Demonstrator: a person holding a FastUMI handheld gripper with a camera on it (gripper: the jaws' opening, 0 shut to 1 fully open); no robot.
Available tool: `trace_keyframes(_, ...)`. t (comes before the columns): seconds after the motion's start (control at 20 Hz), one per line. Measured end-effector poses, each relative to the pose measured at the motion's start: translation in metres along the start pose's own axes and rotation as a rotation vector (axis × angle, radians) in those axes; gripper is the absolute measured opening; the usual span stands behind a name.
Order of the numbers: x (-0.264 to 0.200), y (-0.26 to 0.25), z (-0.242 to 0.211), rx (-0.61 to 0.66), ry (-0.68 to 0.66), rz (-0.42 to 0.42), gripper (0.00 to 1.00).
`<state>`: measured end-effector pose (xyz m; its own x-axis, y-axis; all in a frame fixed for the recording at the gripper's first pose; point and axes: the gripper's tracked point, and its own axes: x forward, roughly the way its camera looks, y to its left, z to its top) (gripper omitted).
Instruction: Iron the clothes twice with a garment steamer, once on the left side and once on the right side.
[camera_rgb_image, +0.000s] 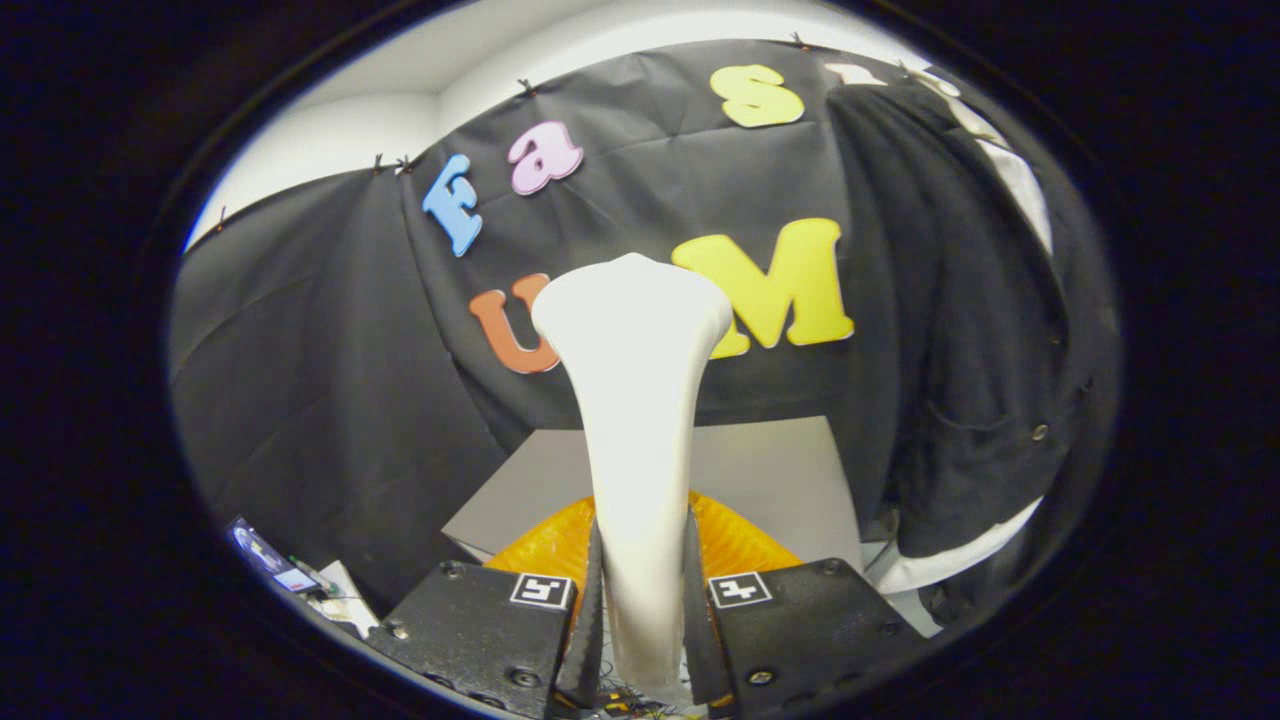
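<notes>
On the near left, low beside the gripper, a small clutter of items is seen against the black wall cloth; what they are cannot be made out. In the middle, the garment steamer is held in the gripper: both fingers are pressed on its slim white handle, one on each side, so the jaws stand narrow and closed on it. The steamer's long axis runs straight ahead along the fingers, from the grip up and away to its flared head, which is aimed at the far wall cloth and not at the garment. An orange part is seen just beyond the fingers on either side of the handle, and a grey counter lies farther behind it.

To the right, the dark clothes hang on the far wall, with a white edge showing at the top and at the lower hem. The garment lies wholly to the right of the steamer head and well apart from it, with no contact. It is judged that no pass is under way, and that the coming move turns on the head being swung rightward and carried forward to the cloth.
</notes>
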<state>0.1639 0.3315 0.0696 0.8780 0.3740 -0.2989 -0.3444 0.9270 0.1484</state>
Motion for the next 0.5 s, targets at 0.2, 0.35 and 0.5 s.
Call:
trace_keyframes(0.2,-0.055,-0.054,-0.001,0.042,-0.068,-0.099,0.37)
trace_keyframes(0.35,-0.101,-0.088,0.015,0.056,-0.148,-0.178,0.37)
trace_keyframes(0.5,-0.145,-0.115,0.028,0.074,-0.233,-0.24,0.37)
